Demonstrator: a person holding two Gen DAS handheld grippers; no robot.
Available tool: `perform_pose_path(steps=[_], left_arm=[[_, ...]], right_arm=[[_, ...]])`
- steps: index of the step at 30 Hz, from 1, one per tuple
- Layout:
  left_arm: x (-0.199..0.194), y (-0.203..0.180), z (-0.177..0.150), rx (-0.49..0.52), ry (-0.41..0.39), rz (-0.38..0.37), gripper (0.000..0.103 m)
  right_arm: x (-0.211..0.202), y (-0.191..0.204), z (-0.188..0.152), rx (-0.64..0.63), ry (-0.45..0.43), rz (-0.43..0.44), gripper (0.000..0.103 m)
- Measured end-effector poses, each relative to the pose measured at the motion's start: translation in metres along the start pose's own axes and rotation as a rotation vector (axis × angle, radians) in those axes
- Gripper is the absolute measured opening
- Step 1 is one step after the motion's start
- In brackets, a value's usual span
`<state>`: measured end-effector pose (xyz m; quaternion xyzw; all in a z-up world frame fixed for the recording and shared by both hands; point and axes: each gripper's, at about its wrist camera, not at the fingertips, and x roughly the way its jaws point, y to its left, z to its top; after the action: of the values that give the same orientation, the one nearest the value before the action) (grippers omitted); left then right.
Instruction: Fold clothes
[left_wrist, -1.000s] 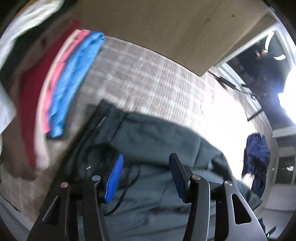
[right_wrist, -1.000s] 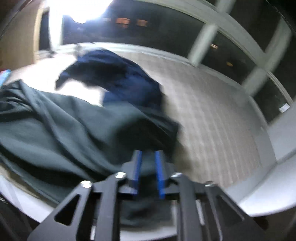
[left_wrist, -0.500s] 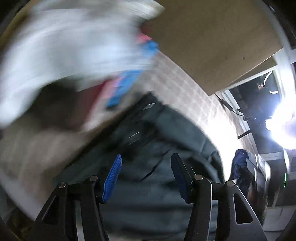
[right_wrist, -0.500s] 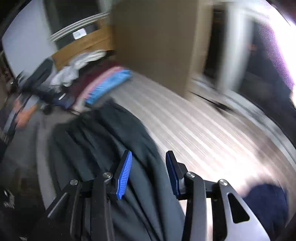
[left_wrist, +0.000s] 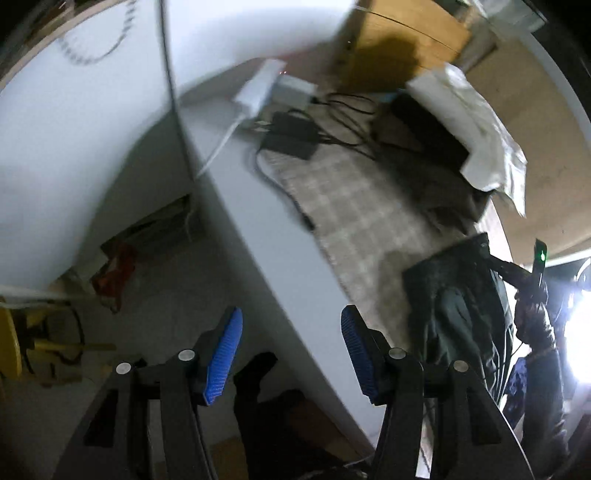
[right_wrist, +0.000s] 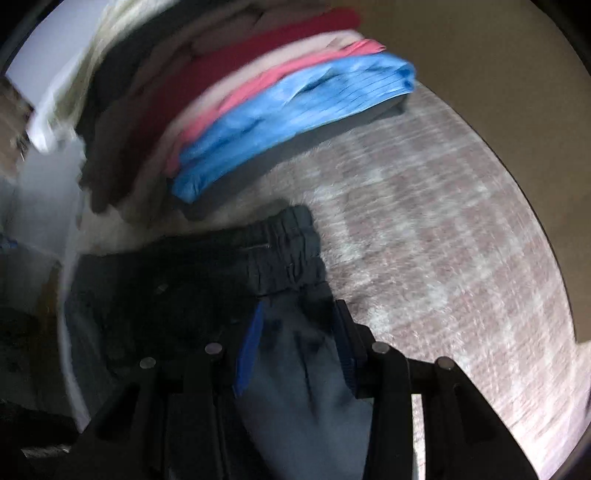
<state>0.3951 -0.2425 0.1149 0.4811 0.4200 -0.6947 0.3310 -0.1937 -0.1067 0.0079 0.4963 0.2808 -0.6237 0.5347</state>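
A dark green garment lies on the plaid cloth; its elastic waistband (right_wrist: 284, 240) shows in the right wrist view, and its edge (left_wrist: 454, 306) sits far right in the left wrist view. My right gripper (right_wrist: 297, 347) is open just behind the waistband, its fingers straddling the fabric. My left gripper (left_wrist: 291, 354) is open and empty, aimed past the white table edge (left_wrist: 258, 236) toward the floor, well left of the garment. The person's gloved hand holding the other gripper (left_wrist: 532, 295) shows above the garment.
A stack of folded clothes (right_wrist: 295, 110), blue, pink, red and dark, lies left of the waistband, topped by a white piece (left_wrist: 476, 122). A black power adapter (left_wrist: 291, 136), cables and a white box (left_wrist: 258, 85) sit at the table's far corner. Clutter lies on the floor (left_wrist: 110, 280).
My right gripper, shut on the garment's hem a second ago, opened and swung over to the waistband. My left gripper turned left, away from the garment, toward the table edge.
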Motion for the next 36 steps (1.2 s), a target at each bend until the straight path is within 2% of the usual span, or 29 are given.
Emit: perform_pose_path(steps=[2,3,4,6,9,12,14,16,18,19,20,21,22,24,25,26,28,30,32,34,36], left_arm=[[0.002,-0.003,0.003,0.026,0.0,-0.012,0.053],[0.004,-0.004,0.004,0.039,0.0,-0.019,0.053],[0.005,-0.006,0.005,0.051,-0.001,-0.025,0.053],[0.007,-0.009,0.008,0.077,-0.001,-0.037,0.053],[0.011,-0.013,0.012,0.116,-0.001,-0.056,0.054],[0.015,-0.018,0.017,0.155,0.0,-0.078,0.054],[0.019,-0.022,0.019,0.18,0.002,-0.095,0.053],[0.023,-0.026,0.02,0.209,0.005,-0.114,0.053],[0.028,-0.031,0.02,0.236,0.017,-0.134,0.054],[0.032,-0.034,0.02,0.249,0.025,-0.144,0.054],[0.036,-0.037,0.02,0.261,0.034,-0.154,0.053],[0.041,-0.043,0.019,0.274,0.049,-0.175,0.053],[0.047,-0.05,0.017,0.287,0.064,-0.196,0.053],[0.057,-0.068,0.016,0.344,0.084,-0.228,0.054],[0.06,-0.078,0.014,0.368,0.087,-0.241,0.054],[0.066,-0.091,0.012,0.403,0.095,-0.255,0.054],[0.078,-0.115,0.009,0.467,0.105,-0.268,0.054],[0.092,-0.138,0.005,0.519,0.116,-0.275,0.054],[0.105,-0.157,0.002,0.578,0.13,-0.29,0.054],[0.12,-0.177,-0.002,0.669,0.117,-0.218,0.054],[0.135,-0.187,-0.004,0.722,0.14,-0.151,0.054]], right_arm=[[0.001,0.01,0.001,-0.019,-0.009,-0.049,0.03],[-0.005,0.014,0.001,0.003,-0.033,-0.067,0.011],[-0.012,0.017,0.002,0.025,-0.058,-0.086,0.007],[-0.029,0.026,0.002,0.069,-0.115,-0.11,0.005],[-0.073,0.048,-0.002,0.128,-0.246,-0.065,0.005],[-0.113,0.093,-0.009,0.135,-0.331,-0.019,0.005],[-0.124,0.127,-0.015,0.139,-0.364,0.018,0.005],[-0.127,0.155,-0.027,0.175,-0.381,0.103,0.005],[-0.107,0.182,-0.04,0.215,-0.368,0.211,0.005],[-0.089,0.199,-0.046,0.222,-0.331,0.268,0.005],[-0.063,0.221,-0.051,0.206,-0.255,0.323,0.005],[-0.042,0.24,-0.056,0.194,-0.187,0.348,0.007],[-0.033,0.252,-0.063,0.196,-0.151,0.334,0.009],[-0.035,0.26,-0.081,0.231,-0.166,0.338,0.01],[-0.046,0.254,-0.092,0.27,-0.208,0.344,0.015],[-0.059,0.245,-0.106,0.315,-0.251,0.321,0.018],[-0.096,0.225,-0.143,0.407,-0.337,0.219,0.022],[-0.135,0.198,-0.191,0.515,-0.401,0.062,0.023],[-0.163,0.178,-0.24,0.621,-0.426,-0.06,0.023],[-0.187,0.159,-0.298,0.761,-0.434,-0.186,0.029],[-0.199,0.15,-0.35,0.889,-0.415,-0.262,0.03]])
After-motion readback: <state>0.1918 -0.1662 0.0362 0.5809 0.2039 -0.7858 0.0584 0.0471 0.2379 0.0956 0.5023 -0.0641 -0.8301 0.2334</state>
